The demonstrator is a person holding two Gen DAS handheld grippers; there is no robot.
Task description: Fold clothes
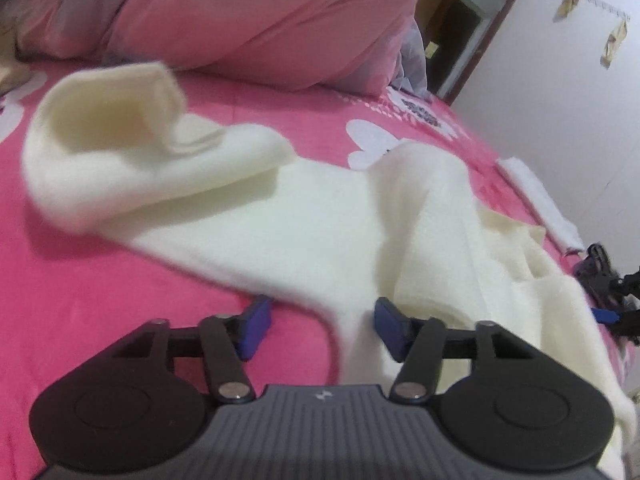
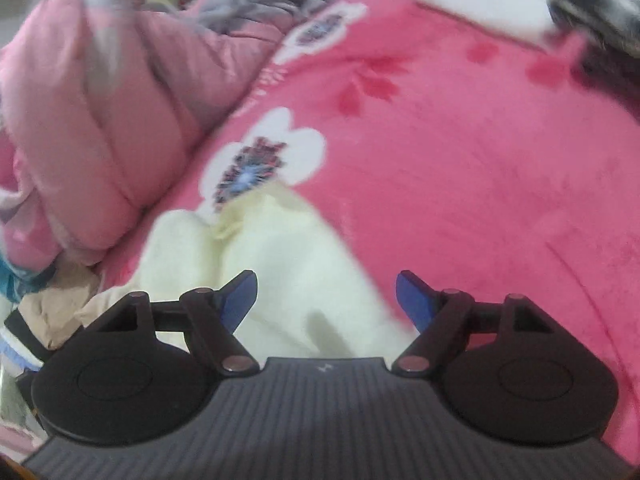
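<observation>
Sprawling over plush pink bedspread [image 1: 100,300], fuzzy cream garment [image 1: 280,216], both grippers' blue fingers [image 1: 256,326] wide, empty.

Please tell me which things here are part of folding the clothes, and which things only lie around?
Part of the job:
- cream garment, spread on the pink bedspread
- left gripper, open
- right gripper, open

Only lying around:
- pink quilt
- white folded cloth at the bed edge
- beige cloth
- black cables

Both wrist views low, close over the pink bedspread [image 1: 100,300], sharing the cream garment [image 1: 280,220].
</observation>
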